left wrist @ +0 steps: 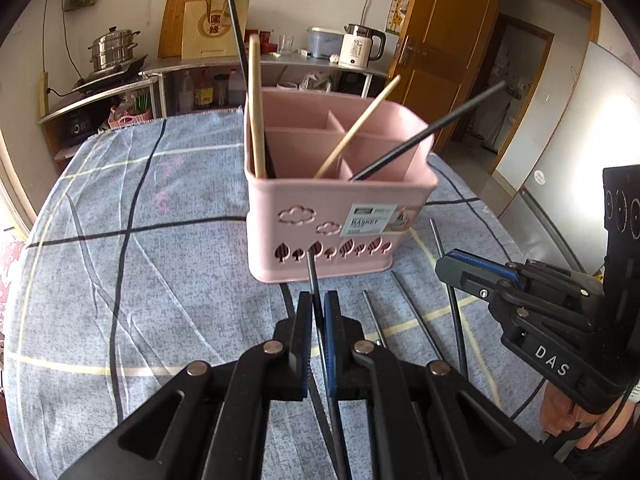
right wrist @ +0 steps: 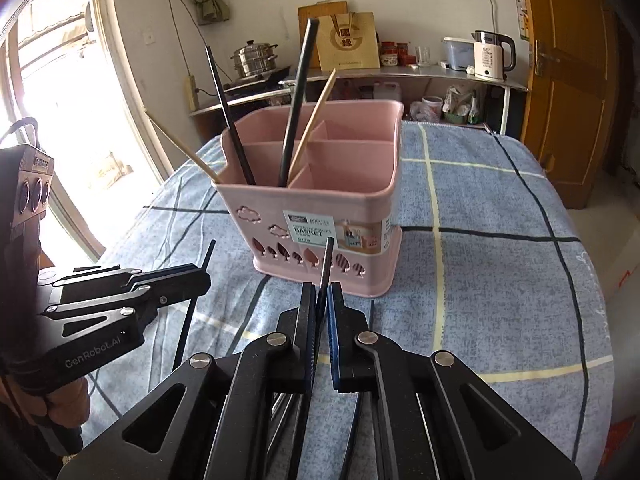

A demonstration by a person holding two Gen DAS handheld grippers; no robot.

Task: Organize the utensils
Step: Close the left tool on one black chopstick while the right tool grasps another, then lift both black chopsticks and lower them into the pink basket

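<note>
Chopsticks are the job here: each claw, left (left wrist: 318,300) and right (right wrist: 322,292), pinches a dark chopstick (left wrist: 312,276) low in frame before the pink basket (left wrist: 340,200) at centre, so lift, tip upright, and drop into a compartment.

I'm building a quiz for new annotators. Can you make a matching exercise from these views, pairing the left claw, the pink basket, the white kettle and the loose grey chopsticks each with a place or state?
Things:
1. left claw
2. pink basket
3. white kettle
4. loose grey chopsticks

Places or states:
A. lying flat on the tablecloth
B. standing on the back counter
C. shut on a black chopstick
D. holding leaning chopsticks

Pairs: 1-C, 2-D, 3-B, 4-A
</note>
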